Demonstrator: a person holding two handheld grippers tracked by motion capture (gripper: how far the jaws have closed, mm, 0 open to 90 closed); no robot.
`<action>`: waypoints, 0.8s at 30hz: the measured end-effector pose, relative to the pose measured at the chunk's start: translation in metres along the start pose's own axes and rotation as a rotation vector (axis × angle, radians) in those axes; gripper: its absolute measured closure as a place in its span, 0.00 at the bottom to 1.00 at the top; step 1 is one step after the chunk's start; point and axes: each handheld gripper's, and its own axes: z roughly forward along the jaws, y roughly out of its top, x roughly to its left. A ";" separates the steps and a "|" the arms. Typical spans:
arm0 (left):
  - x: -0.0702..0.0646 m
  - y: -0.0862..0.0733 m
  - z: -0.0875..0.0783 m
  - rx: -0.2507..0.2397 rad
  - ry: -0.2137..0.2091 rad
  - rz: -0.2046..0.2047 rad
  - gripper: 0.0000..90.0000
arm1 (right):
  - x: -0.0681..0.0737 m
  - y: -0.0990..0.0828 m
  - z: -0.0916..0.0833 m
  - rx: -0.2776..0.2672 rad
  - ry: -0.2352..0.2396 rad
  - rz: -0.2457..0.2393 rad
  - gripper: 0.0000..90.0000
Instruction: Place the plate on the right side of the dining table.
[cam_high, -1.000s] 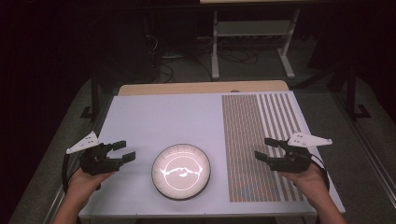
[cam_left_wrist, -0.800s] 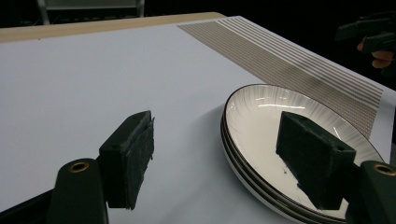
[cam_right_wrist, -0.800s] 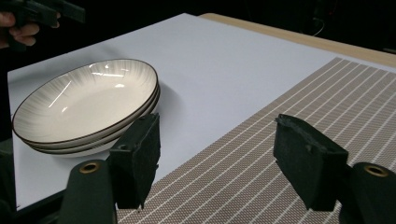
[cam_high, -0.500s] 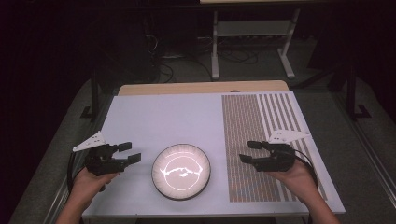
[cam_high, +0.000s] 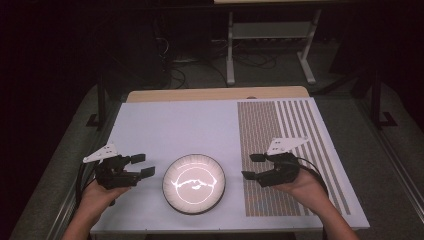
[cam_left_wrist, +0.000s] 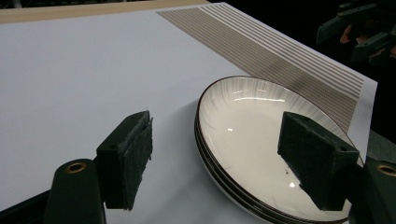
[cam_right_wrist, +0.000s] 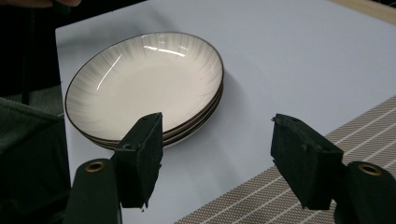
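While we hold both tools low at the near edge of the table, the stack of plates (cam_high: 194, 183) sits between them on the white sheet (cam_high: 180, 130), close to the front. In the gripper views we count about three shallow white plates with dark rims, nested one in another.

Our left gripper (cam_high: 139, 165) hovers just beside the stack's left rim, jaws spread wide with nothing between them; in the left gripper view one pad hangs over the bare sheet and the other over the top plate's bowl, neither visibly pressing on it. Our left hand (cam_high: 97, 192) comes in from the bottom edge.

Our right gripper (cam_high: 253, 166) points toward the stack from the other side, near it but apart. Its jaws have just been opening a little and stand wide, empty, above the seam where the white sheet meets the striped mat (cam_high: 285, 145). Our right hand (cam_high: 302, 187) rests over that mat.

Farther off lies the bare sheet, then the table's wooden back edge (cam_high: 215, 94), and beyond it a white metal stand (cam_high: 270, 45) on the dark floor.
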 end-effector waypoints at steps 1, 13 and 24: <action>-0.001 0.000 0.001 0.002 -0.004 -0.007 0.28 | 0.002 0.002 0.004 0.020 0.012 -0.006 0.38; -0.003 0.001 0.005 0.030 -0.011 -0.014 0.28 | 0.017 0.009 0.026 0.108 0.062 0.002 0.60; -0.005 0.001 0.007 0.036 -0.008 -0.010 0.28 | 0.031 0.012 0.050 0.194 0.114 -0.009 0.85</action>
